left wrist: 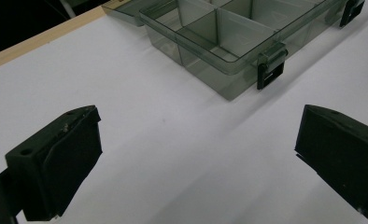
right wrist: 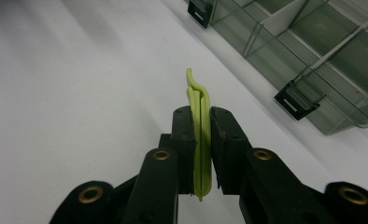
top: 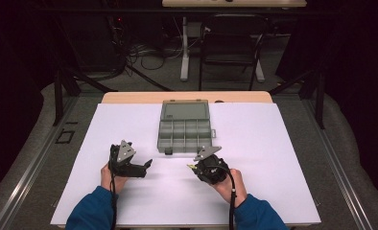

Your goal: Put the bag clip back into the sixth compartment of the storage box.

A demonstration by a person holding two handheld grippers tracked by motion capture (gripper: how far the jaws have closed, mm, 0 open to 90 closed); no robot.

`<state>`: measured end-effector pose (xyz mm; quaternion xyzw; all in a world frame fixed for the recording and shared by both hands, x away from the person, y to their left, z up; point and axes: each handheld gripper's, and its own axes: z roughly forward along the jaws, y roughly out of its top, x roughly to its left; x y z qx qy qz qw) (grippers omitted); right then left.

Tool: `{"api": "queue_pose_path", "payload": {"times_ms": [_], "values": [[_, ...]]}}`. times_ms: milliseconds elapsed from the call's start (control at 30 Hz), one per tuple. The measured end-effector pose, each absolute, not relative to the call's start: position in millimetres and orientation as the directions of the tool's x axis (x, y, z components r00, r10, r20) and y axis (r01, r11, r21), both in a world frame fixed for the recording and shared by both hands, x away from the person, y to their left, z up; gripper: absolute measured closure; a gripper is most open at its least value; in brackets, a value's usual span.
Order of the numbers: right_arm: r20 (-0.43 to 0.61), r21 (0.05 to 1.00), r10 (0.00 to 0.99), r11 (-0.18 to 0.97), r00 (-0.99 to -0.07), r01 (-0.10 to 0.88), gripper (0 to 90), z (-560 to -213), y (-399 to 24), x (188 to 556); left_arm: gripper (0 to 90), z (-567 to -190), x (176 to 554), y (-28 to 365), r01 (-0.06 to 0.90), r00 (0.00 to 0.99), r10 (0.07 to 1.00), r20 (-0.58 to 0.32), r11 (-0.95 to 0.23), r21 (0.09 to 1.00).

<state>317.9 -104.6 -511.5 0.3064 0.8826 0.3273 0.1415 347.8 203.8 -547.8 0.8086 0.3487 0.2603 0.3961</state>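
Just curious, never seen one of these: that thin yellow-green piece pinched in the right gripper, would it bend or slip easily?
The yellow-green piece looks thin and flat, so probably light and somewhat flexible. Its curled tip suggests soft plastic. The right gripper pinches its flat faces, so slipping seems unlikely.

Bright white table (top: pixel 129 120) under overhead light; dark surroundings; soft shadows; high view slightly blurred.

Only obstacle on white table sheet (top: pixel 273 158): open smoky-grey clear plastic compartment box (top: pixel 184 134), lid (top: pixel 184 110) laid back at far side. Bare sheet lay open left, right, near side.
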Motion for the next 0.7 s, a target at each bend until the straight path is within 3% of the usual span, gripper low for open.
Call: {"api": "queue_pose_path", "payload": {"times_ms": [700], "values": [[-0.064, 0.683, 0.675, 0.567, -0.735, 0.461, 80.3, -505, -118, 327, 0.1, -548, 348, 204, 0.356, 0.622, 0.769, 0.145, -0.443, 0.823]]}}
